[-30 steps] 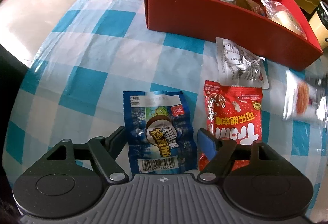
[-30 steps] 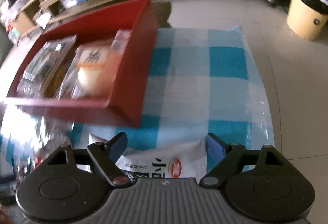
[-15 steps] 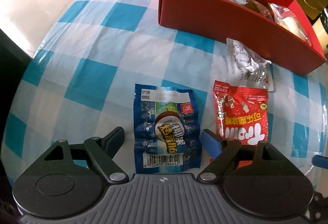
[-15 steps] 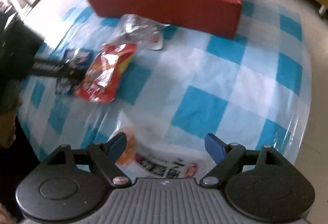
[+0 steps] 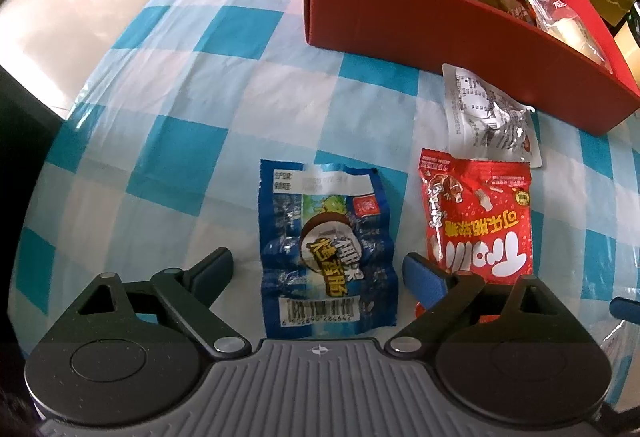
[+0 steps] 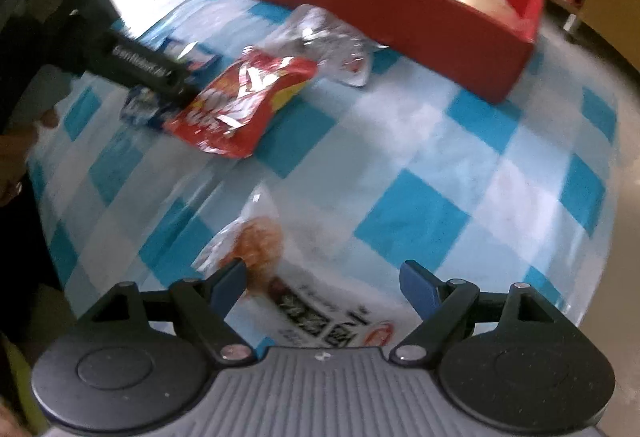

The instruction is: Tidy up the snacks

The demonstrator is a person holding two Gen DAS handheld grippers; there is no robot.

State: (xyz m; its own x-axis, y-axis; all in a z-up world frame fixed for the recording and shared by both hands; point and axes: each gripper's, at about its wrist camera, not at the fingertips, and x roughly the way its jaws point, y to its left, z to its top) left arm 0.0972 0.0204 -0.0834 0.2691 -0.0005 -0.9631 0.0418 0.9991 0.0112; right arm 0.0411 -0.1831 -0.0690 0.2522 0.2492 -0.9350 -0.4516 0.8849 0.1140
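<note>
A blue snack packet [image 5: 326, 249] lies flat on the checked cloth, its near half between the fingers of my open left gripper [image 5: 320, 273]. A red candy bag [image 5: 480, 221] lies just right of it, and a clear silver packet [image 5: 490, 117] beyond that. The red box [image 5: 432, 25] at the back holds several snack packets. In the right wrist view my open right gripper [image 6: 322, 287] stands over a white packet with an orange picture [image 6: 280, 277] on the cloth. The red bag [image 6: 244, 103], the silver packet [image 6: 324, 41] and the red box [image 6: 400, 5] lie further off.
The table wears a blue and white checked cloth [image 5: 192, 85] that drops off at the left edge and the near right edge [image 6: 592, 237]. The left gripper's body [image 6: 140, 65] and the hand holding it show at the left of the right wrist view. Floor and shelving lie beyond.
My right gripper has swung from facing the box end to facing back across the table and sits low over the white packet. My left gripper has shifted slightly around the blue packet.
</note>
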